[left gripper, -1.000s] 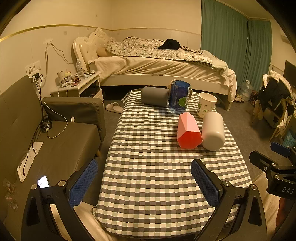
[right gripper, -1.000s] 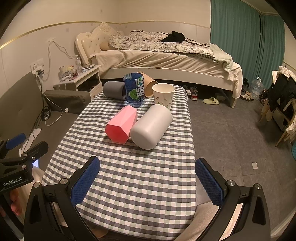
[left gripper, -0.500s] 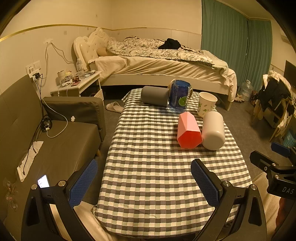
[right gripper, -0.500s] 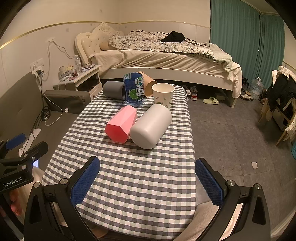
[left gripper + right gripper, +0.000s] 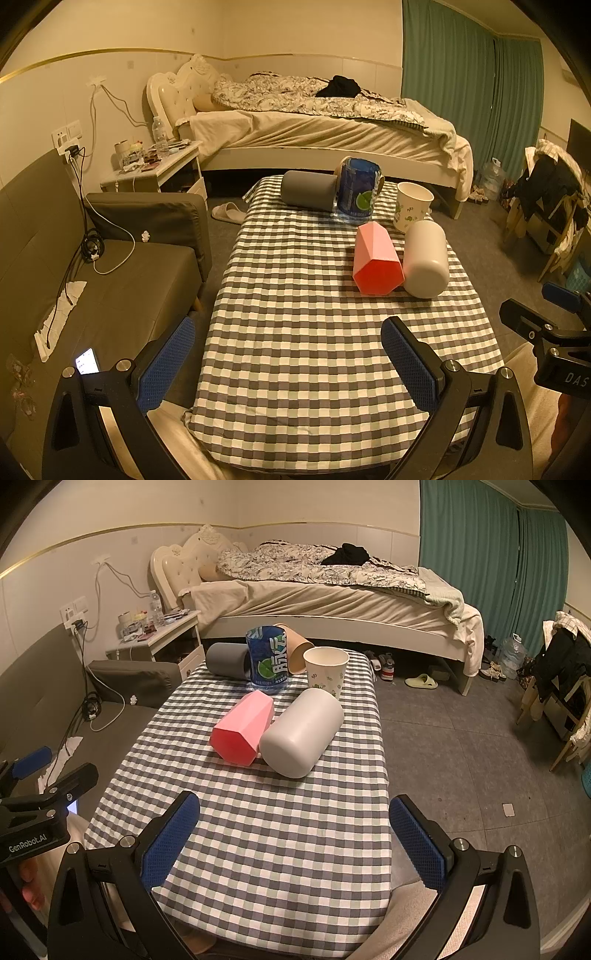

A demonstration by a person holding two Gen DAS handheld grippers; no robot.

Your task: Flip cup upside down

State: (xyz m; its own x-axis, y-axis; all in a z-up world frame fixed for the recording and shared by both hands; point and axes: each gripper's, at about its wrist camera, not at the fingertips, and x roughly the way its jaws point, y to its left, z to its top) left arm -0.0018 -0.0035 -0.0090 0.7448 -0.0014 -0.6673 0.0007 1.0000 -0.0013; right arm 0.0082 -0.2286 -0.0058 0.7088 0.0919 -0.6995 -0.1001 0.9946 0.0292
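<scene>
**Cups on the checked table — both grippers wide, holding nothing**

Paper cup point(image 5: 326, 672) is the only cup standing mouth-up; it sits at the far right of the checked table point(image 5: 280, 849), about 12 o'clock from the right gripper point(image 5: 294, 834). Printed pattern on its side, rim open to the ceiling.

Other cups all lie on their sides:
- pink faceted cup point(image 5: 242, 734) — mid-table, base toward the camera, touching or just beside the grey-white cup point(image 5: 301, 733) at its 3 o'clock
- dark grey cup point(image 5: 226, 660) at the far left end, 11 o'clock from the right gripper
- tan cup point(image 5: 295, 648) at the far edge, partly hidden behind the blue bottle point(image 5: 267, 662), which stands upright between the dark grey cup and the paper cup

Right gripper: jaws spread wide, low over the near end of the table, well apart from every cup.

Left gripper point(image 5: 288, 360): jaws also spread wide, nothing between them, near the table's near-left corner. From it the pink faceted cup is at roughly 1 o'clock, the paper cup beyond it.

Off-table: bed point(image 5: 332, 594) at 12 o'clock, nightstand point(image 5: 159, 638) at 10 o'clock, sofa point(image 5: 110, 280) along the left.
</scene>
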